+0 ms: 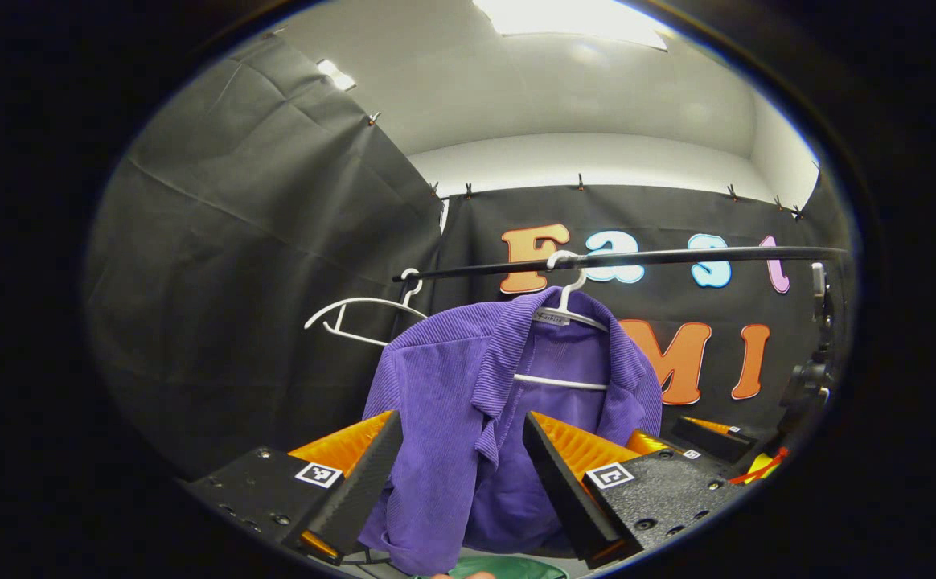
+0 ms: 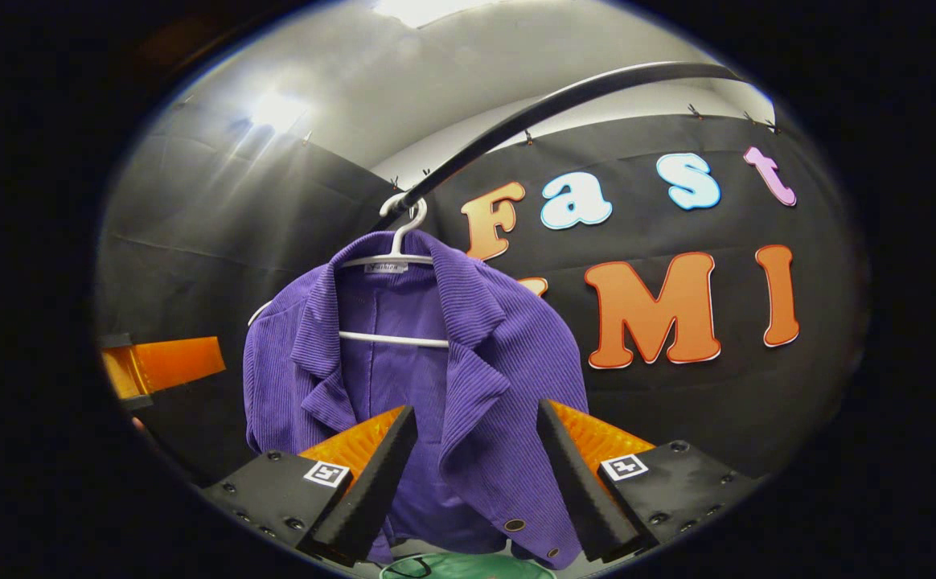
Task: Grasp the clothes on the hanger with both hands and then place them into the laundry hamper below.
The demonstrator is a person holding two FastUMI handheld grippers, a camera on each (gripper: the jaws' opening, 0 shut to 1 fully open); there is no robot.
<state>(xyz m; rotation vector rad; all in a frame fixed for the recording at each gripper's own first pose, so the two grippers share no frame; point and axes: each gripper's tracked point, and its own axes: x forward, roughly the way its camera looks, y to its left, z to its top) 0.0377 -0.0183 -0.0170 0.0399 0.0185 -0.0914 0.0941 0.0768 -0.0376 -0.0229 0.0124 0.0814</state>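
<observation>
In the left gripper view a purple jacket hangs on a white hanger, whose hook sits over a black rail running across the far side of the booth. The jacket is ribbed, with a broad collar, and it hangs open at the front so the hanger's lower bar shows across the gap. A second white hanger hangs bare on the rail's left end, well apart from the jacket. The left claw is spread wide, its two black-and-orange fingers standing on either side of the jacket's lower front; whether they touch the cloth I cannot tell. Below the hem, at the near bottom edge, a green curve of the hamper shows. Low on the right of this view the right claw appears, farther off beside the jacket's right edge; its opening cannot be told here.

In the right gripper view the jacket again hangs on its hanger from the rail, which arcs up to the right. Two dark buttons show near the hem on the right. The right claw is spread too, its fingers flanking the jacket's lower front panel with nothing pinched between them. The hamper's green rim lies directly under the jacket. At the left edge an orange finger of the left claw juts in, just beside the jacket's sleeve.
</observation>
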